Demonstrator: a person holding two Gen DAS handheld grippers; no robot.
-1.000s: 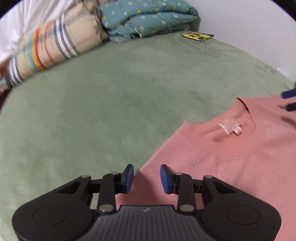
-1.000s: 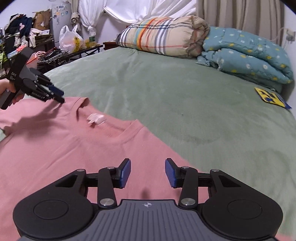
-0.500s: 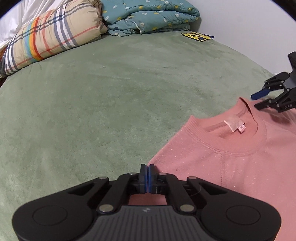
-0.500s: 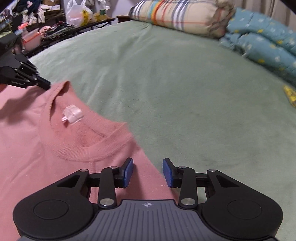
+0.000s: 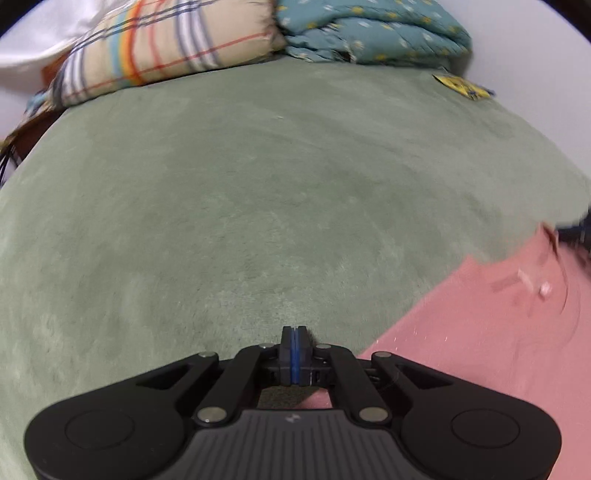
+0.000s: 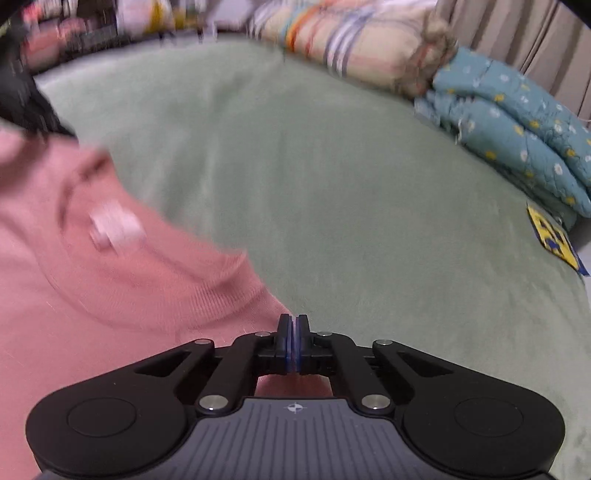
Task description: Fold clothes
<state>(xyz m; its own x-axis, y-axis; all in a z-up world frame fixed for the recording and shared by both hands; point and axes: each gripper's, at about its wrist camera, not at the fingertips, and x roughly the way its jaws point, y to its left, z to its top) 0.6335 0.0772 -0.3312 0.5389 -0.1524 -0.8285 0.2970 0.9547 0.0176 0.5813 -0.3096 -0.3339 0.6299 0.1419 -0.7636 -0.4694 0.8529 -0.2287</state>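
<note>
A pink sweatshirt [image 5: 480, 354] lies on the green bed cover, its neck opening and white label [image 6: 114, 227] blurred by motion. My left gripper [image 5: 294, 332] is shut at the shirt's shoulder edge, and pink cloth shows just under its closed pads. At the other shoulder, my right gripper [image 6: 293, 320] is shut on the sweatshirt [image 6: 110, 314], with a thin pink line between its pads. Each view catches the other gripper as a dark blur beyond the collar: the right gripper [image 5: 576, 236] and the left gripper [image 6: 33, 110].
The green bed cover [image 5: 258, 203] stretches ahead of both grippers. At the far end lie a plaid rolled quilt [image 5: 166, 48] and a teal flowered quilt [image 5: 369, 33]. A small yellow packet [image 5: 461, 86] sits near the wall. Blurred clutter [image 6: 74, 33] stands beyond the bed.
The left gripper closed at the shoulder edge half a second ago and stays shut. The right gripper has now closed on the other shoulder. Both views have shifted and the shirt is blurred.
</note>
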